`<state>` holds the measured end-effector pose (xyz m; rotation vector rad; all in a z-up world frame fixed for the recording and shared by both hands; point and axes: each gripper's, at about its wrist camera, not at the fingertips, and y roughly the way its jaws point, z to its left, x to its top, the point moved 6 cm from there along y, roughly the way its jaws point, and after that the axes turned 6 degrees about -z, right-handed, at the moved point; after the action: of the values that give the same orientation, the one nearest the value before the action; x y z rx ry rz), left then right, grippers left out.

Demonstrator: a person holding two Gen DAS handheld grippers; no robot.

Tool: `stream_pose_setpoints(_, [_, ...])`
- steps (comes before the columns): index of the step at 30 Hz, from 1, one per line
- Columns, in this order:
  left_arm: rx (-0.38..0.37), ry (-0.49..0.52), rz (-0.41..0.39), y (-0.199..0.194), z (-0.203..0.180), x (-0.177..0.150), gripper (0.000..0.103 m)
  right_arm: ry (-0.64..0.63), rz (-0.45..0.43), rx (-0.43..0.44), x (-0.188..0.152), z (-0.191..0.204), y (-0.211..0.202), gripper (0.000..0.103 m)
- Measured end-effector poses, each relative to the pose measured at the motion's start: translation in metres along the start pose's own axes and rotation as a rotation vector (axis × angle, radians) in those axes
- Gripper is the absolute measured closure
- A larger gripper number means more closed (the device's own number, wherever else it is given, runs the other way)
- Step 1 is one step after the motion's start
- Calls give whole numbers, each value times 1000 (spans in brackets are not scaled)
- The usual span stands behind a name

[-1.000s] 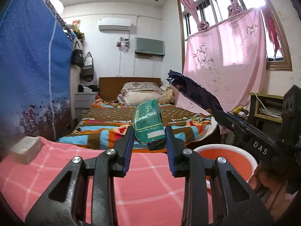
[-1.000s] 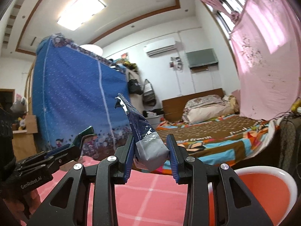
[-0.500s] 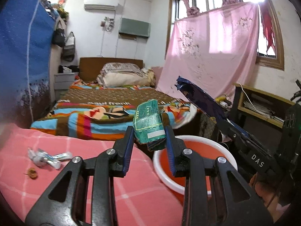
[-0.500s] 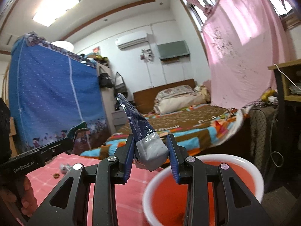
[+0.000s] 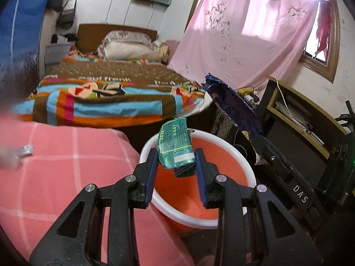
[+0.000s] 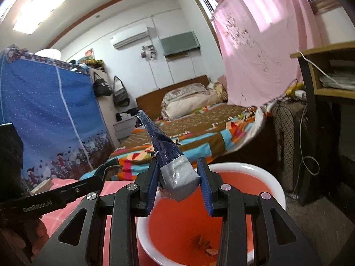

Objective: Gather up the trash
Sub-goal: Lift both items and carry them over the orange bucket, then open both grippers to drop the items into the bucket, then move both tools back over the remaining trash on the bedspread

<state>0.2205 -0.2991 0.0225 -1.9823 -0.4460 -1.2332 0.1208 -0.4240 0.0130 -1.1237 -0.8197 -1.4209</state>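
Now I see my left gripper (image 5: pixel 176 166) with its fingers pinching a crumpled green foil wrapper with white print (image 5: pixel 175 148), held above the near rim of the round orange basin with a white rim (image 5: pixel 197 218). My right gripper (image 6: pixel 178 182) has its fingers clamped on the silver end of a long dark blue foil packet (image 6: pixel 165 155), which sticks up and away to the left, also over the basin (image 6: pixel 277 190); small brown scraps (image 6: pixel 205 245) lie on its orange bottom. From the left wrist view the blue packet (image 5: pixel 233 108) slants up just right of the green wrapper, apart from it. A pink checked cloth on the table (image 5: pixel 66 173) lies left of the basin, with a small silver wrapper (image 5: pixel 25 150) near its far left edge. Beyond are a bed with a striped colourful cover (image 5: pixel 106 97), a pink curtain (image 5: pixel 244 44), a blue fabric wardrobe (image 6: pixel 44 110) and a wooden shelf unit (image 5: pixel 304 119).
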Motion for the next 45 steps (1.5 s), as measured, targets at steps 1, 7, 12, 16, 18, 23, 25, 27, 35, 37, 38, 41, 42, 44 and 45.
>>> stream_pose_setpoints(1, [0, -1, 15, 3, -1, -2, 67, 6, 8, -2, -1, -1, 0, 69])
stream_pose_setpoints(7, [9, -6, 110, 21, -10, -11, 67, 20, 44, -27, -5, -14, 3, 69])
stream_pose_setpoints(12, [10, -24, 149, 29, -14, -16, 67, 34, 65, -41, -7, -20, 4, 69])
stream_pose_setpoints(16, [5, -30, 157, 32, -20, -17, 67, 48, 80, -49, -9, -25, 5, 69])
stream_pose_setpoints(18, [0, -32, 164, 34, -24, -17, 67, 53, 87, -54, -11, -27, 6, 68])
stream_pose_setpoints(23, [-1, -30, 169, 38, -28, -16, 66, 65, 100, -66, -12, -30, 6, 68])
stream_pose_setpoints(25, [1, -33, 174, 39, -28, -16, 66, 69, 104, -72, -13, -31, 6, 68])
stream_pose_setpoints(27, [1, -39, 176, 40, -26, -16, 64, 74, 107, -74, -13, -32, 6, 67])
stream_pose_setpoints(35, [6, -60, 164, 38, -21, -16, 55, 80, 112, -84, -14, -35, 7, 59])
stream_pose_setpoints(37, [17, -64, 154, 36, -19, -14, 52, 81, 114, -86, -14, -36, 8, 57])
stream_pose_setpoints(38, [22, -67, 146, 35, -17, -13, 50, 81, 114, -87, -14, -36, 7, 57])
stream_pose_setpoints(41, [36, -80, 124, 30, -10, -11, 45, 79, 111, -92, -14, -36, 7, 56])
stream_pose_setpoints(42, [42, -83, 115, 28, -8, -10, 42, 79, 108, -94, -13, -36, 7, 56])
stream_pose_setpoints(44, [52, -92, 94, 24, -2, -8, 37, 80, 99, -96, -11, -36, 7, 53])
stream_pose_setpoints(45, [62, -95, 80, 20, 3, -6, 34, 80, 92, -97, -10, -35, 7, 50])
